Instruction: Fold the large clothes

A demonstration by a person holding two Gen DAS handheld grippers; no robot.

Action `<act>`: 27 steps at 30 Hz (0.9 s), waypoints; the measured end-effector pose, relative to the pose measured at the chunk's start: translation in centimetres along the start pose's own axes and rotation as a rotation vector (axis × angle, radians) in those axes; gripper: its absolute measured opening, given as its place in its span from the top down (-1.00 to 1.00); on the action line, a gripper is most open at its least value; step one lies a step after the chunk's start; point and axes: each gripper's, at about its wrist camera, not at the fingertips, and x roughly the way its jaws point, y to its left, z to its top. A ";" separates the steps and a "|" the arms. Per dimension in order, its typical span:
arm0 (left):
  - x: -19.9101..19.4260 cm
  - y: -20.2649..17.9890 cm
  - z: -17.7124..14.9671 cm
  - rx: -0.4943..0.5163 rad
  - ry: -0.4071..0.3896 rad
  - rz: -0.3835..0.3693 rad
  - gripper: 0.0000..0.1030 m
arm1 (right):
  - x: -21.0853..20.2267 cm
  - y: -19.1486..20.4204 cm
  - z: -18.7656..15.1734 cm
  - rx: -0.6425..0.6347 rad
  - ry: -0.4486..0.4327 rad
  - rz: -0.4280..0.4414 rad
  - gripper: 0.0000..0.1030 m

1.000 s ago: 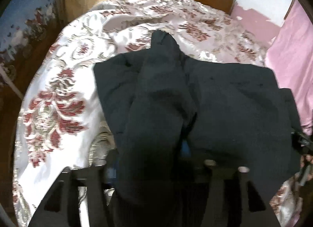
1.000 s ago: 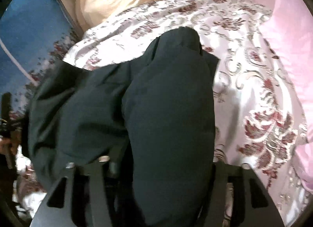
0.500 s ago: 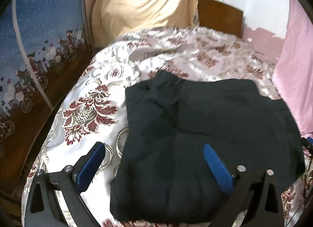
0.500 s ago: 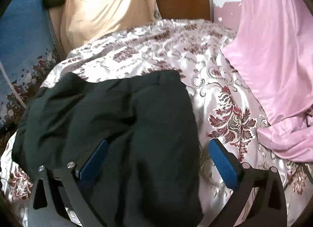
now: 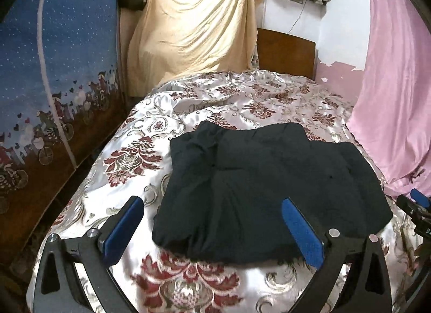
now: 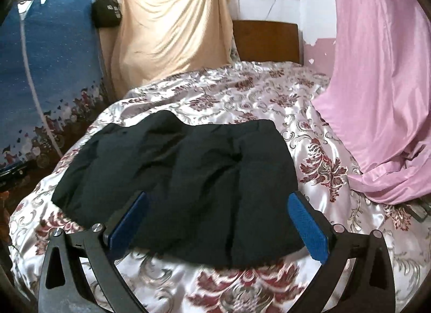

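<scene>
both claws have let go and pulled back, spread empty above the folded black garment (image 5: 264,178) on the bedspread (image 5: 140,129).

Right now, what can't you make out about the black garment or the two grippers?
- Black garment: type and number of folds unreadable in both views; dark fabric swallows the creases.
- Its near hem: blurred in the right wrist view.
- Right gripper: in the left wrist view only a sliver at the frame's right edge.
- Left gripper: barely a dark scrap at the left edge of the right wrist view.
</scene>
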 end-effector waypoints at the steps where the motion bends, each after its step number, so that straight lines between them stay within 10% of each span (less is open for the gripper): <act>1: -0.4 0.0 -0.4 -0.001 -0.004 -0.006 -1.00 | -0.5 0.2 -0.3 -0.002 -0.006 0.001 -0.97; 27: -7.3 -1.4 -10.0 0.106 -0.198 -0.019 -1.00 | -9.0 5.5 -9.9 0.022 -0.232 -0.005 -0.97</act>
